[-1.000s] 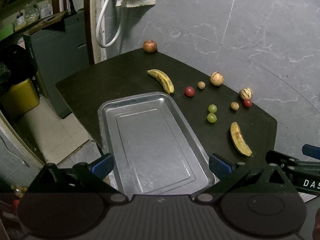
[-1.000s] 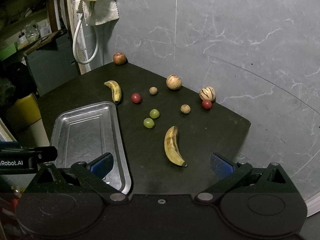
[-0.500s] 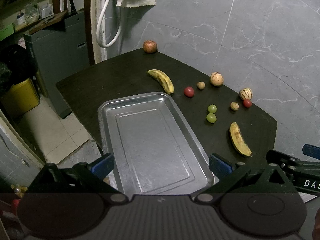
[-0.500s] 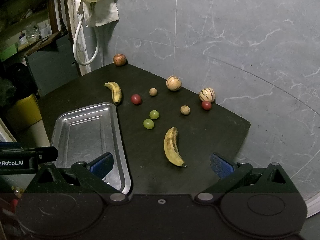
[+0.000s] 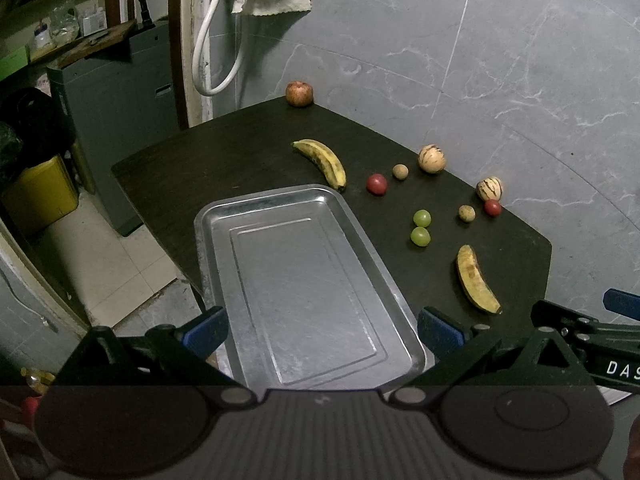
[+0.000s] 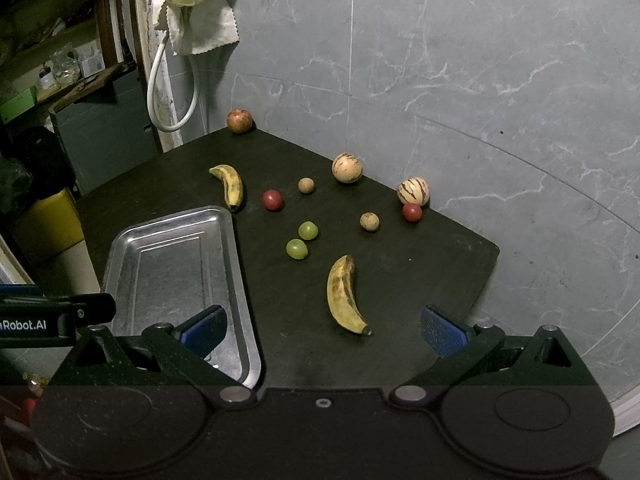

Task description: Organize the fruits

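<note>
An empty metal tray [image 5: 304, 280] [image 6: 176, 264] lies on the dark table [image 5: 224, 160]. Fruit is scattered to its right: a banana [image 5: 322, 162] at the tray's far corner, a spotted banana [image 6: 344, 294] [image 5: 476, 280] nearer me, two green grapes [image 6: 302, 240], two red tomatoes [image 6: 272, 200] [image 6: 412, 212], two small brown fruits [image 6: 306, 185] [image 6: 369, 221], two striped melons [image 6: 347, 168] [image 6: 413, 191] and an apple [image 6: 239, 121] at the far corner. My left gripper [image 5: 322, 330] hangs open over the tray's near end. My right gripper [image 6: 322, 328] is open just short of the spotted banana.
A grey marble wall [image 6: 460, 80] runs behind the table. A white hose [image 6: 160, 92] and a cloth [image 6: 200, 20] hang at the far left. A grey cabinet [image 5: 116, 92] and a yellow bin [image 5: 38, 196] stand on the floor to the left.
The right gripper has crept slightly forward toward the fruit; the left gripper has barely moved. Both stay open and no fruit has shifted.
</note>
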Motion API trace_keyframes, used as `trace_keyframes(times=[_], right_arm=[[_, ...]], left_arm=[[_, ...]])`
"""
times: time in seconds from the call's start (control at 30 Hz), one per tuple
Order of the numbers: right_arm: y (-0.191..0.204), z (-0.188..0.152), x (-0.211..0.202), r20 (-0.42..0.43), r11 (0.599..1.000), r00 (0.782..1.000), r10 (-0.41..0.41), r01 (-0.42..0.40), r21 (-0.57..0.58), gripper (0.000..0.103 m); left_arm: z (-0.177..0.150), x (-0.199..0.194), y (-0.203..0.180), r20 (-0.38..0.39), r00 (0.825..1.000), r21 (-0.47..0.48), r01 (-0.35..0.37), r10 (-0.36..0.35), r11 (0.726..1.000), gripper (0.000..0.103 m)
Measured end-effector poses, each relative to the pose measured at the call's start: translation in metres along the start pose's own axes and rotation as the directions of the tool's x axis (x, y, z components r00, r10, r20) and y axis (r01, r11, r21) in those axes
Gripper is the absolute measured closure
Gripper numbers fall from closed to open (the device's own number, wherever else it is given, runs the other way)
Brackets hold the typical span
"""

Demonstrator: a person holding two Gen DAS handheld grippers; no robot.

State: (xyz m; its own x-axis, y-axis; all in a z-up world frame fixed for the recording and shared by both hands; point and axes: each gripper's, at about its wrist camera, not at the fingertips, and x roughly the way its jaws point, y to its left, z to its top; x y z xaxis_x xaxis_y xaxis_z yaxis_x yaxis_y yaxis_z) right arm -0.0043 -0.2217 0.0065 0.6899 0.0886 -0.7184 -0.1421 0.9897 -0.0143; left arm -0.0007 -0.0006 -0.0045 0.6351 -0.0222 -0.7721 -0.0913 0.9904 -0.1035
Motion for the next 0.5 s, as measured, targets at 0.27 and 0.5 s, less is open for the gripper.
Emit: trace_keyframes(times=[0.27,0.5], right_arm=[[0.0000,0.0000,0.0000,0.000,1.000,1.000,0.000,0.000,0.000,0.000],[0.0000,0.0005,-0.0006,-0.001,1.000,1.000,-0.001,0.001,0.001,0.000]], left_arm=[[0.0005,-0.0005,-0.0014,-0.002,1.000,-0.004,0.000,0.000,1.000,0.000],[0.0023,0.0000,-0.0014,-0.009,1.000,-0.013,0.009,-0.009,1.000,0.000]])
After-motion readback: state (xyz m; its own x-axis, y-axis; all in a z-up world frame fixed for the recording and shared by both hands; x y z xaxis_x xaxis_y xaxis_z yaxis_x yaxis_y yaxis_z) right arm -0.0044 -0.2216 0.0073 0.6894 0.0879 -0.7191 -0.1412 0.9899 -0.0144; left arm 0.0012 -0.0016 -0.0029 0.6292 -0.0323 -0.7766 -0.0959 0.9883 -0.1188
